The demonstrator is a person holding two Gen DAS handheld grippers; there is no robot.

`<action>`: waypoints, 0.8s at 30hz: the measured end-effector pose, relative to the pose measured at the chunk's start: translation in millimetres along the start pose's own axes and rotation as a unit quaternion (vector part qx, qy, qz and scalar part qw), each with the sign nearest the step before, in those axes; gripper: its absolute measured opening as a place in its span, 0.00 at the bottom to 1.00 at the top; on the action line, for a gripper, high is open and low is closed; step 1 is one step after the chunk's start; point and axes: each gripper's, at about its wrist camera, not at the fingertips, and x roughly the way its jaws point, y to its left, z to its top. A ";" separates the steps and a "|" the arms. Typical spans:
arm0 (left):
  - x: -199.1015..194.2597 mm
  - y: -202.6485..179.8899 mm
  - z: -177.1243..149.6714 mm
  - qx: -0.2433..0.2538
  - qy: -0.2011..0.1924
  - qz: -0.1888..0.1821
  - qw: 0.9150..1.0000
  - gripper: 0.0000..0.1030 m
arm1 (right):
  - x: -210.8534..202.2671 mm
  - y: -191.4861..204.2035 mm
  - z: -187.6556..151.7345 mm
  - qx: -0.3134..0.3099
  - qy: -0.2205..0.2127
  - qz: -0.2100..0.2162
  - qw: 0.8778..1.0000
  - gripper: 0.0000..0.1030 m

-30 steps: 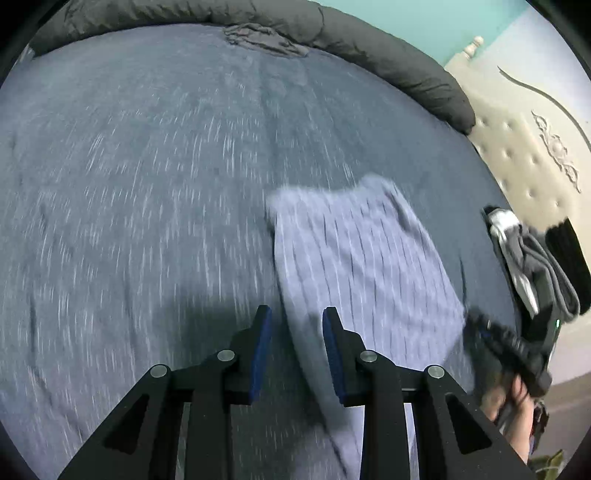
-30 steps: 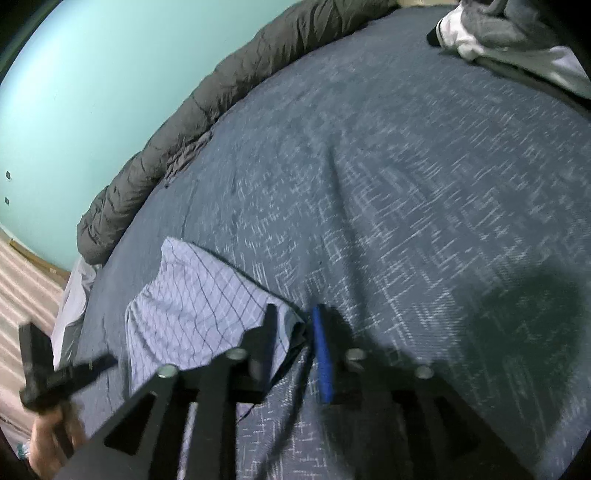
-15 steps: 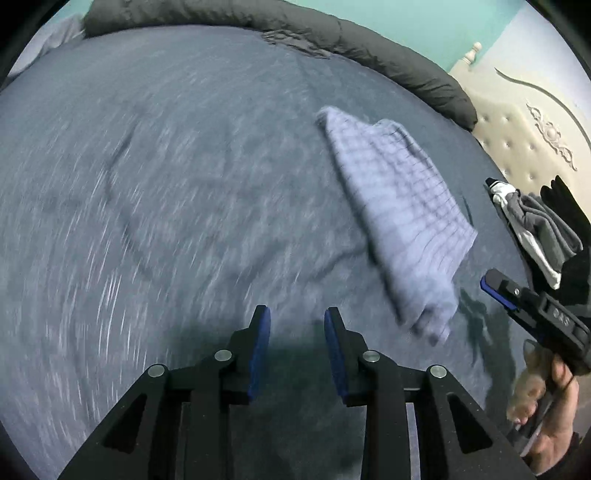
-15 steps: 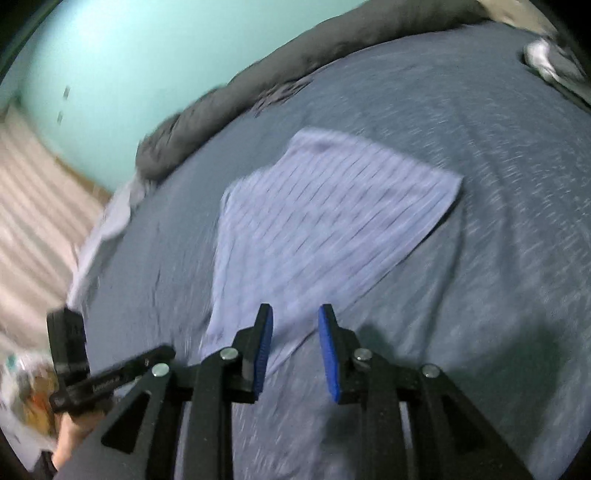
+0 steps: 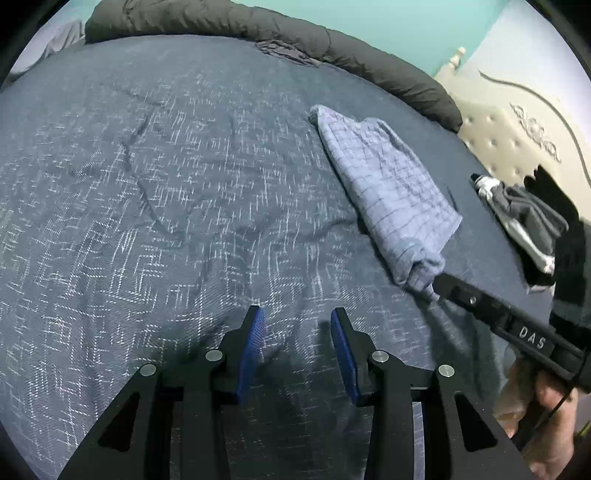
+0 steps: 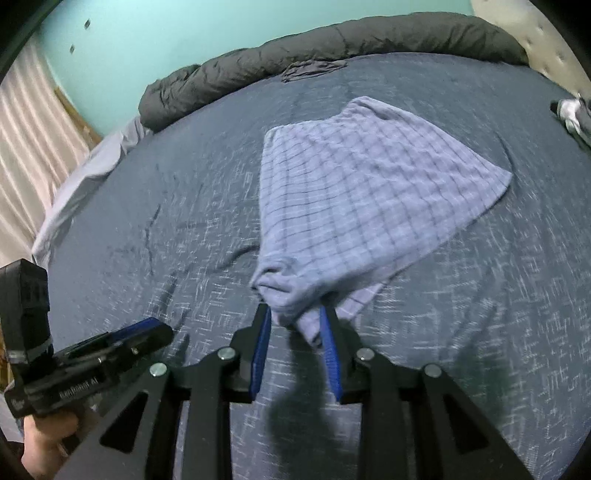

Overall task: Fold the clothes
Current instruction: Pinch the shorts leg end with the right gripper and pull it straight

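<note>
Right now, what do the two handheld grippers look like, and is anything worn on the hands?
Both are black frames with silver bolts and blue finger pads. The left gripper shows faint white lettering on its side in the right wrist view; the right gripper reads "DAS". The hands are bare; a black sleeve hangs above the right gripper.

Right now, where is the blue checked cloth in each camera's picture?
Left wrist view: the checked cloth lies right of centre, running down to the right gripper.
Right wrist view: the checked cloth fills the centre, its near corner between the fingers.
Shared landmark: the grey rolled duvet at the bed's far edge.
</note>
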 end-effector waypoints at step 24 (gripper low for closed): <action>1.2 10.6 5.2 -0.011 -0.006 -0.004 1.000 0.40 | -6.6 4.9 1.1 -0.139 0.019 -0.102 0.985 0.03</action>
